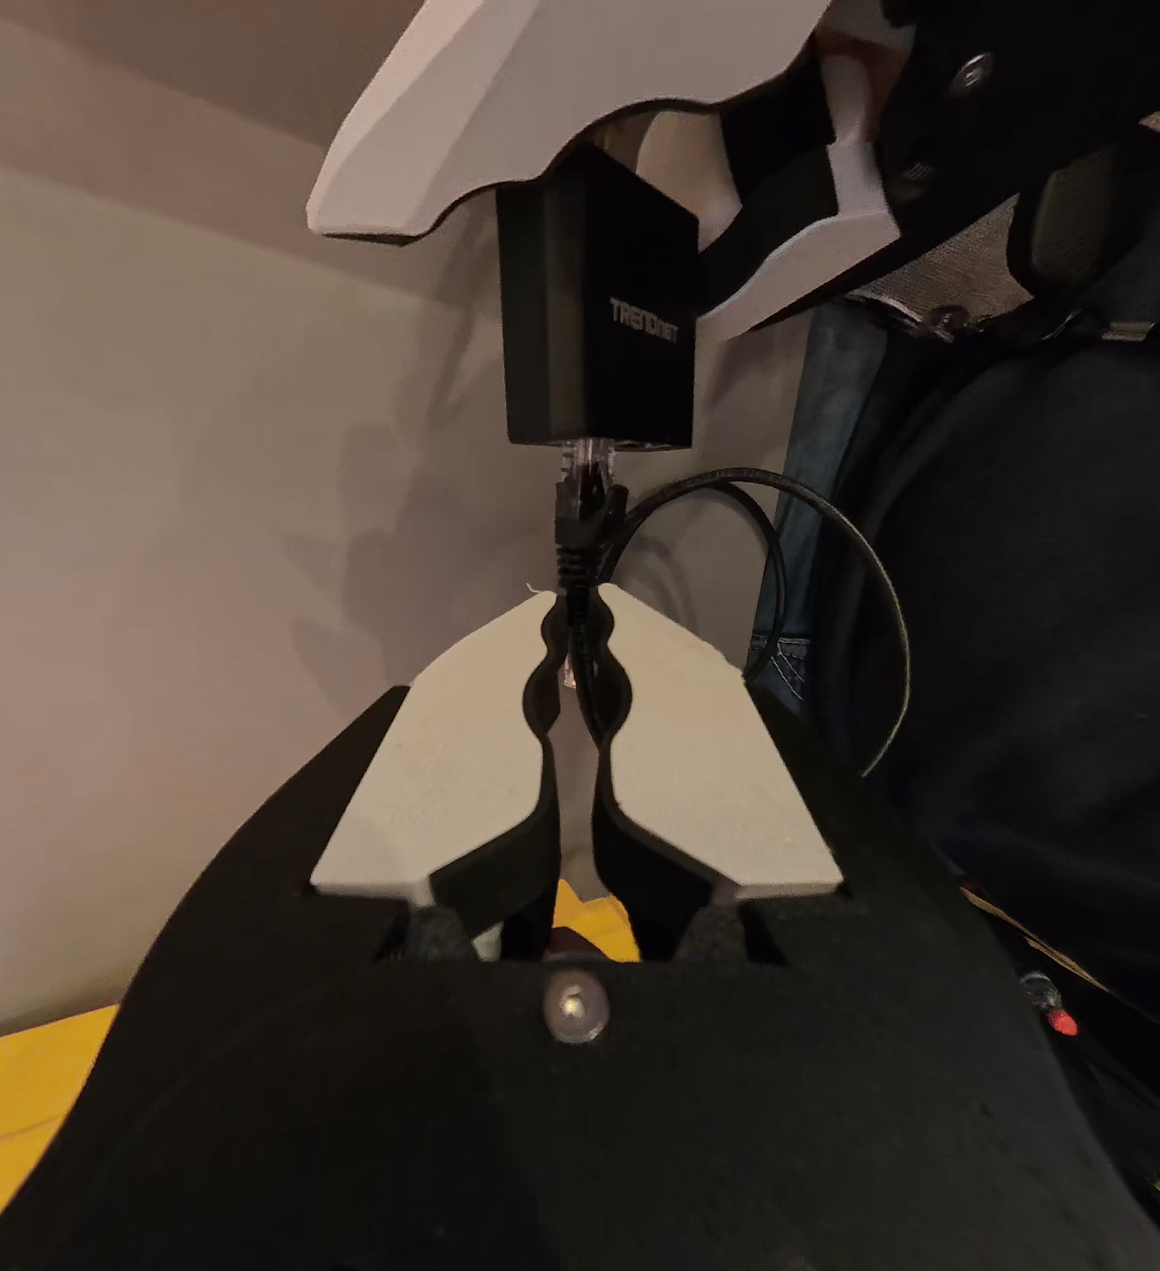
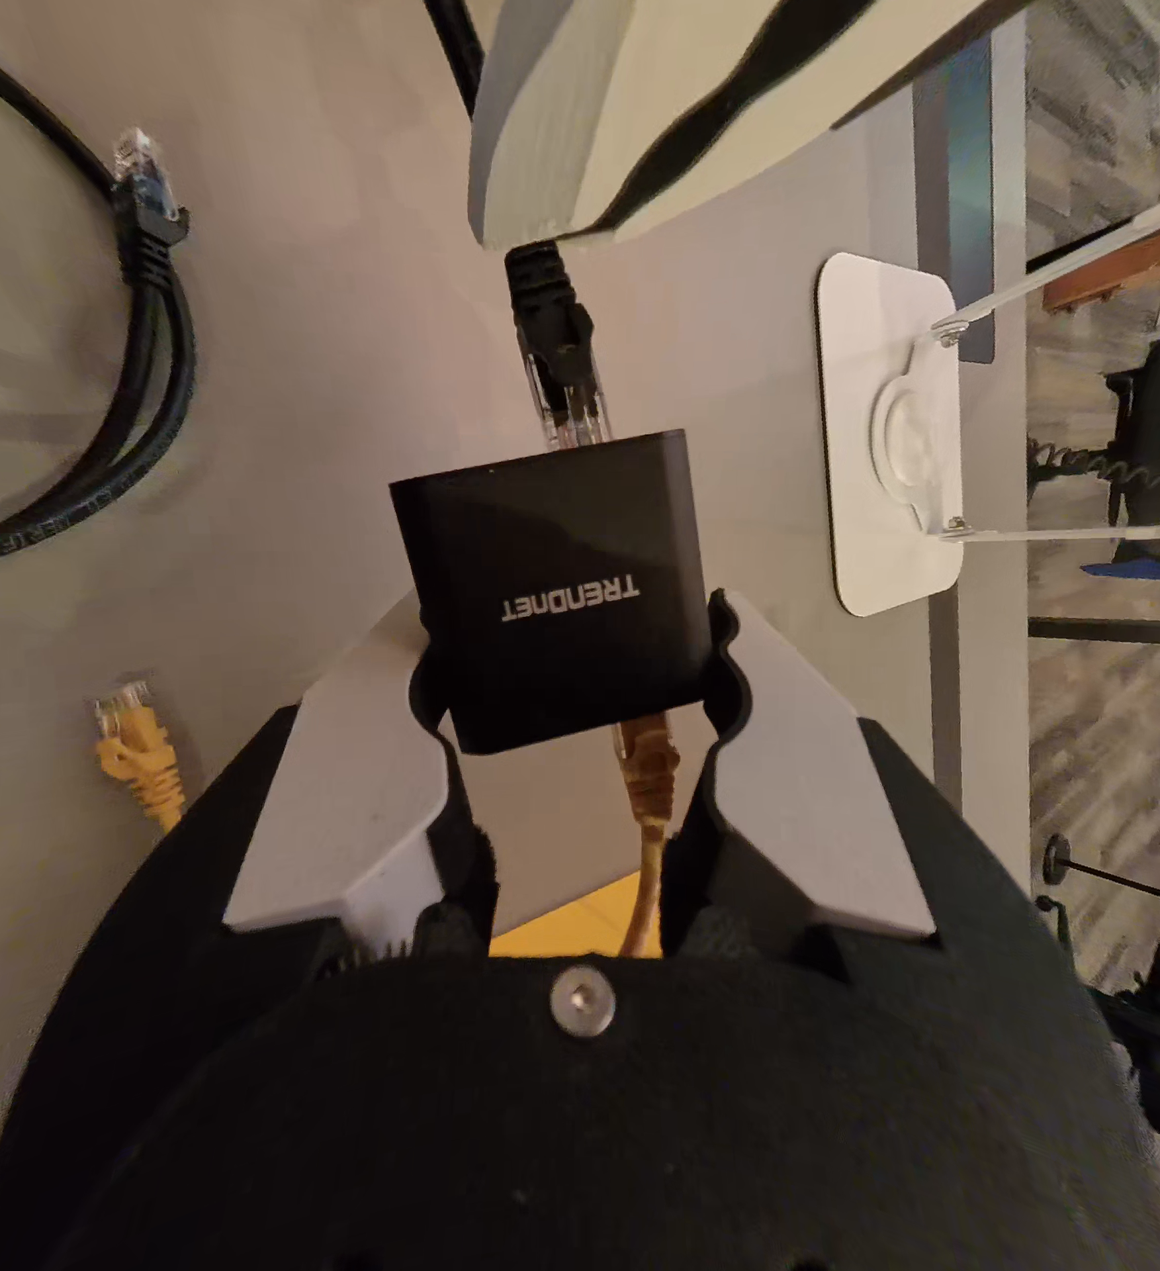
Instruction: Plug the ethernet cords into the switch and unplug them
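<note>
The black switch (image 2: 549, 598) is clamped between my right gripper's (image 2: 570, 612) fingers, above the grey table. It also shows in the left wrist view (image 1: 597, 309), held by the right gripper (image 1: 632, 158). My left gripper (image 1: 580, 605) is shut on a black ethernet cord (image 1: 577, 550) just behind its boot. The clear plug (image 1: 587, 464) sits at the switch's port with part of its body still showing (image 2: 566, 406); whether it is seated I cannot tell. A yellow cord (image 2: 646, 777) is plugged into the switch's near side. The left gripper (image 2: 597, 137) shows at the top.
A loose black cord end (image 2: 144, 186) and a loose yellow cord end (image 2: 130, 743) lie on the table (image 2: 288, 413) at the left. A white pad with a clear stand (image 2: 886, 433) sits at the right near the table edge. A person's dark clothing (image 1: 1044, 550) is close by. The left gripper's tips are roughly 8 centimetres from the right gripper's.
</note>
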